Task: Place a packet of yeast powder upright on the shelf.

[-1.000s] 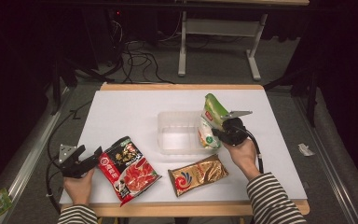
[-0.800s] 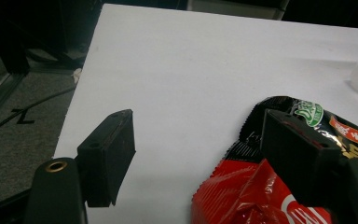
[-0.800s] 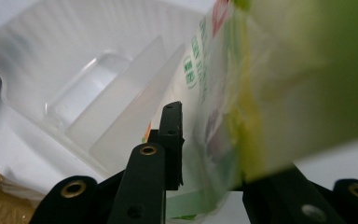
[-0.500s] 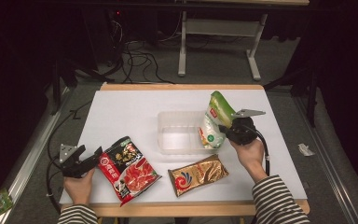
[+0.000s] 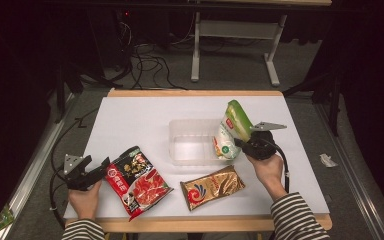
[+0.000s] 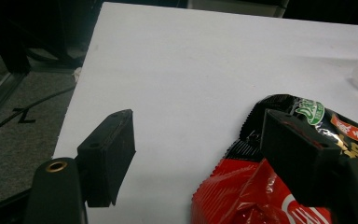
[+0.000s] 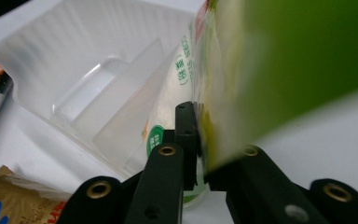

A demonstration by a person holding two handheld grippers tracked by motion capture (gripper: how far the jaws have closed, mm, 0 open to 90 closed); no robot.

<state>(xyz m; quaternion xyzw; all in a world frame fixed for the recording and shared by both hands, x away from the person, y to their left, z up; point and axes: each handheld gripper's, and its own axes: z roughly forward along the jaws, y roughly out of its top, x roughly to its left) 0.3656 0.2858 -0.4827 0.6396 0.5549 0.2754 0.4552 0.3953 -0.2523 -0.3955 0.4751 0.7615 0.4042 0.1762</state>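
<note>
Green-and-white pouch (image 5: 231, 131) is pinched by your right gripper (image 5: 243, 145) at one edge, tilted over the clear tub's rim (image 5: 195, 121); it may snag. Left gripper (image 5: 96, 171) gapes wide, empty.

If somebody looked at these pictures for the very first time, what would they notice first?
Probably the green and white packet, held up off the table in the right gripper at the right edge of the clear plastic tub. Next, the bright red and black packet lying at the front left, with the open left gripper at its edge, and the gold packet flat beside it.
</note>
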